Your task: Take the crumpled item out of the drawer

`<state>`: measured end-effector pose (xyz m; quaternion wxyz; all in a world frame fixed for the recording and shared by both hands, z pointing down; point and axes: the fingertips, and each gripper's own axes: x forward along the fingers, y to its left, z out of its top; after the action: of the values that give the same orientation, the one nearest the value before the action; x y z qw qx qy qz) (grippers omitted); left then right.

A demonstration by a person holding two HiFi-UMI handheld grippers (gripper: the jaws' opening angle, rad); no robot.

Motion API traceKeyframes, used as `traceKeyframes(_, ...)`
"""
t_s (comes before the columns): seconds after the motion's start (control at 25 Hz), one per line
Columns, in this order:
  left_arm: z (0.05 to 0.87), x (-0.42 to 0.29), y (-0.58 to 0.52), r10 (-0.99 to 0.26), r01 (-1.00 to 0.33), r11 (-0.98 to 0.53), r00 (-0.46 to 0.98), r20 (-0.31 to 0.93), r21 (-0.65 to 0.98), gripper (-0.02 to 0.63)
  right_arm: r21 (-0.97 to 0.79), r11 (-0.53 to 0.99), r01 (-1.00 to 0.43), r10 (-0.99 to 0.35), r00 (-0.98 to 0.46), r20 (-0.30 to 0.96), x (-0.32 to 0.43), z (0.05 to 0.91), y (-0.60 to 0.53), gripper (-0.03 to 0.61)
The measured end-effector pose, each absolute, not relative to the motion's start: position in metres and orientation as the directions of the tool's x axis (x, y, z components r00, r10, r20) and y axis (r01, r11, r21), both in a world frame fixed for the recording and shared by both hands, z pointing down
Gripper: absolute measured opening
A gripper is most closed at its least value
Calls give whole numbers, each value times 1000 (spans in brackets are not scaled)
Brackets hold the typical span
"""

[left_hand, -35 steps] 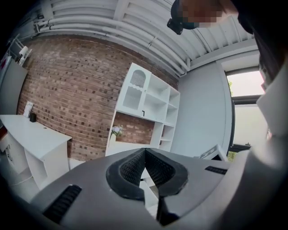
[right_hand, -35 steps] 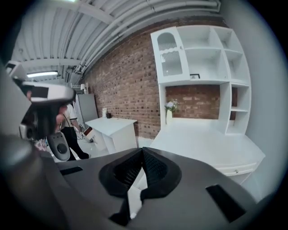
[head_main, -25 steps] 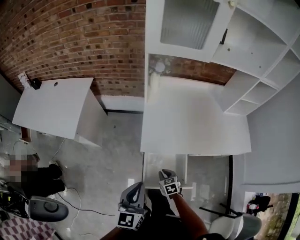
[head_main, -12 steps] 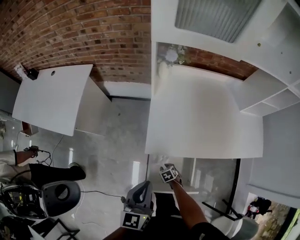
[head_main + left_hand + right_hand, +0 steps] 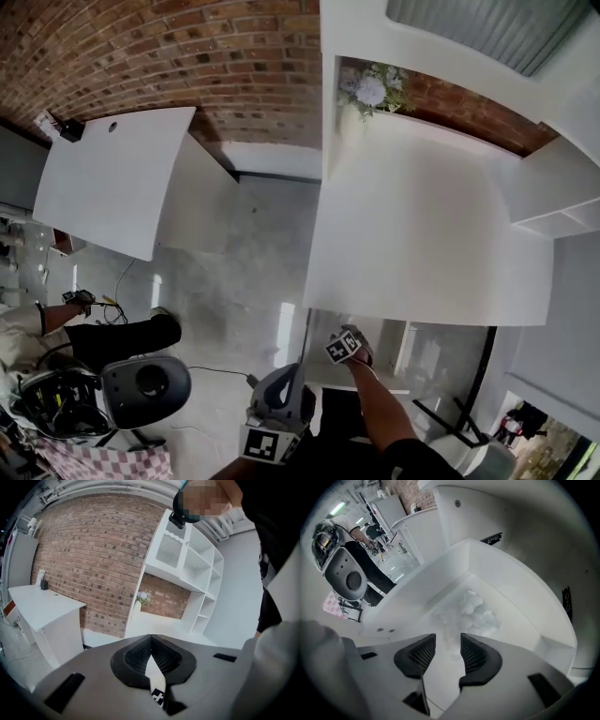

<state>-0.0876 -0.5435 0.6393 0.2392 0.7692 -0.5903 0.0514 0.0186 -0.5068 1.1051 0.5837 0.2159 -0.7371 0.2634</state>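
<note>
In the right gripper view, a white crumpled item (image 5: 474, 610) lies on the floor of the open white drawer (image 5: 513, 590). My right gripper (image 5: 447, 641) points down into the drawer. Its jaws are opening, nothing is between them, and the crumpled item lies just past the tips. In the head view the right gripper (image 5: 345, 343) is at the front edge of the white desk (image 5: 422, 244), over the drawer. My left gripper (image 5: 277, 401) hangs lower and to the left. In its own view the left gripper (image 5: 150, 639) is shut on nothing and faces the brick wall.
A white side table (image 5: 112, 178) stands at the left against the brick wall. A vase of flowers (image 5: 367, 92) sits at the desk's back edge. White shelves (image 5: 558, 192) rise at the right. A black chair (image 5: 145, 389) and a person (image 5: 122, 336) are on the floor at lower left.
My right gripper has moved forward to the desk's front edge, over the drawer. The left gripper has stayed low. The head view has shifted, bringing the chair and the person in.
</note>
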Motion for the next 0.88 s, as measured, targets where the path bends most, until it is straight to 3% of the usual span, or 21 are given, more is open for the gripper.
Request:
traceKeyframes(0.32, 643, -91, -534, -883, -928, -156, 285, 374, 340, 23, -73, 751, -657, -52, -169, 984, 21, 1123, -514, 94)
traceKeyframes(0.44, 637, -89, -526, -886, -927, -166, 289, 362, 335, 23, -70, 757, -650, -41, -154, 987, 23, 1120, -512, 26)
traceKeyframes(0.72, 611, -95, -487, -903, -926, -185, 293, 315, 329, 23, -41, 761, -647, -85, -163, 983, 25, 1076, -500, 18)
traceKeyframes(0.88, 590, -103, -453, -920, -920, -202, 296, 257, 335, 23, 13, 753, -658, -187, -195, 963, 25, 1026, -493, 18)
